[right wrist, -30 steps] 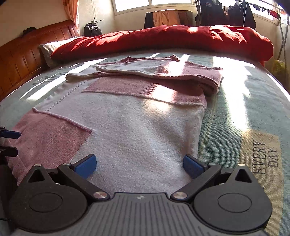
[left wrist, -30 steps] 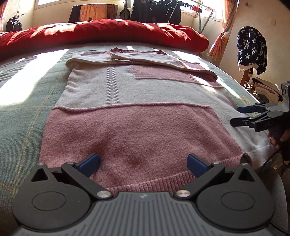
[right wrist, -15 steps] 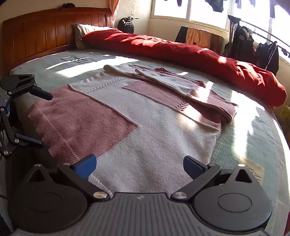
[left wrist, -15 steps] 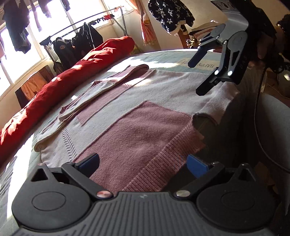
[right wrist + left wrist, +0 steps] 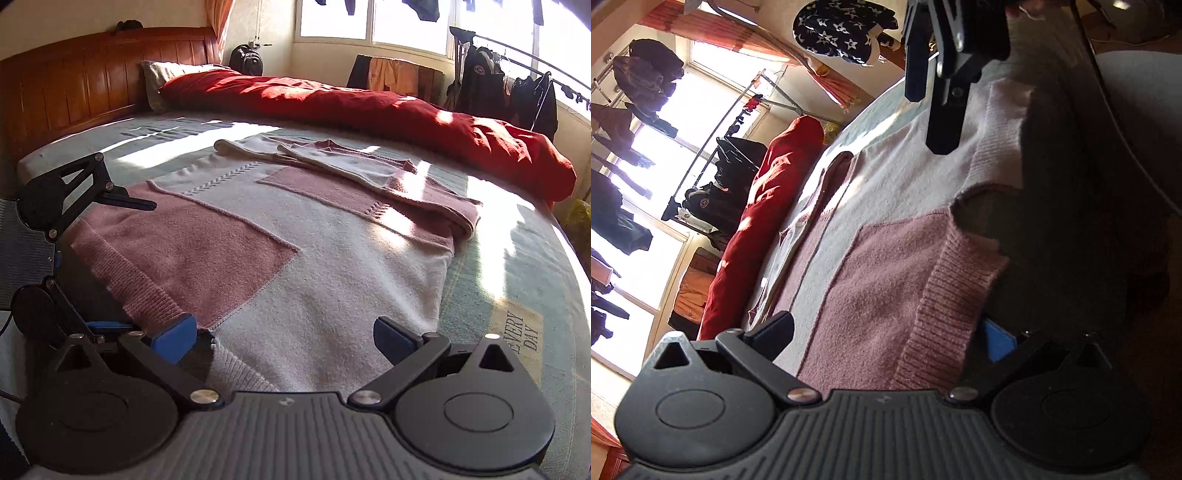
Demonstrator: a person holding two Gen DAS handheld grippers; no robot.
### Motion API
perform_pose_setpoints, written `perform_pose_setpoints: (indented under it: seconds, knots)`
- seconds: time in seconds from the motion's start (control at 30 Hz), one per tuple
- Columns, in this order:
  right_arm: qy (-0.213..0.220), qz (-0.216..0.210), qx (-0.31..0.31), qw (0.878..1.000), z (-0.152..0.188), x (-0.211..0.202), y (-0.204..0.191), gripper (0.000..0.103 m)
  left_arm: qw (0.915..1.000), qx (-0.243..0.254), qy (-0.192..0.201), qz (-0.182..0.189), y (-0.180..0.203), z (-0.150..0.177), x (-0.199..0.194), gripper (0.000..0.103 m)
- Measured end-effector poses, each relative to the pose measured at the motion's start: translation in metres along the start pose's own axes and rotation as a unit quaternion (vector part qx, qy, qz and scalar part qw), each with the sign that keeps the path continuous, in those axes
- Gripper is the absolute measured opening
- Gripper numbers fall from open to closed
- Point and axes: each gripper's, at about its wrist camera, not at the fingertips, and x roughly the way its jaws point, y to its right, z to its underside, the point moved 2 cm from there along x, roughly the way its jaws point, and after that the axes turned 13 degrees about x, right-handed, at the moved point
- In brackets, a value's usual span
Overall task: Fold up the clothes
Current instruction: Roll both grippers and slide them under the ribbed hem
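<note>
While the pink-and-white knitted sweater (image 5: 303, 258) lies spread flat on the bed (image 5: 517, 266), its sleeves crossed over the chest at the far end, I hold my two hand-held grippers at its near hem. My left hand-held gripper (image 5: 886, 332) is turned on its side at the pink ribbed corner of the hem: one finger sits above the knit and the blue pad (image 5: 997, 341) of the other below it, so the hem runs between the jaws, which stand wide apart and have not pinched the cloth. My right hand-held gripper (image 5: 284, 339) points along the bed over the white half of the hem, its jaws spread as well, the knit lying between and under the two blue pads; from this angle I cannot quite tell whether the pads touch the fabric. In the left wrist view the right hand-held gripper shows at the upper edge, above the white ribbed corner. In the right wrist view the left hand-held gripper shows at the left, one finger above the pink panel and one below the mattress edge. A rolled red duvet (image 5: 369, 107) lies along the far side of the bed, a wooden headboard (image 5: 92, 74) stands at the left, and dark garments hang on a drying rack (image 5: 716, 129) by the sunlit window (image 5: 406, 18).
</note>
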Motion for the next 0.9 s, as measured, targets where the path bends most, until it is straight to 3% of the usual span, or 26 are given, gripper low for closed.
perform_pose_setpoints:
  seconds: [0.3,0.5,0.6,0.9]
  knots:
    - [0.007,-0.012,-0.058,0.998,0.009,0.001,-0.028,0.103,0.9993,0.014,-0.022,-0.028,-0.013,0.017,-0.002,0.103]
    - [0.019,-0.017,-0.125,0.992,0.017,0.010,-0.060,0.103,0.9989,-0.003,-0.019,-0.042,-0.026,0.016,-0.003,0.103]
    - [0.027,-0.011,-0.172,0.985,0.022,0.022,-0.083,0.103,0.9985,-0.013,-0.016,-0.050,-0.034,0.015,-0.003,0.103]
    - [0.069,0.100,-0.307,0.944,0.041,0.063,-0.126,0.103,0.9980,-0.043,-0.017,-0.043,-0.039,0.019,-0.010,0.103]
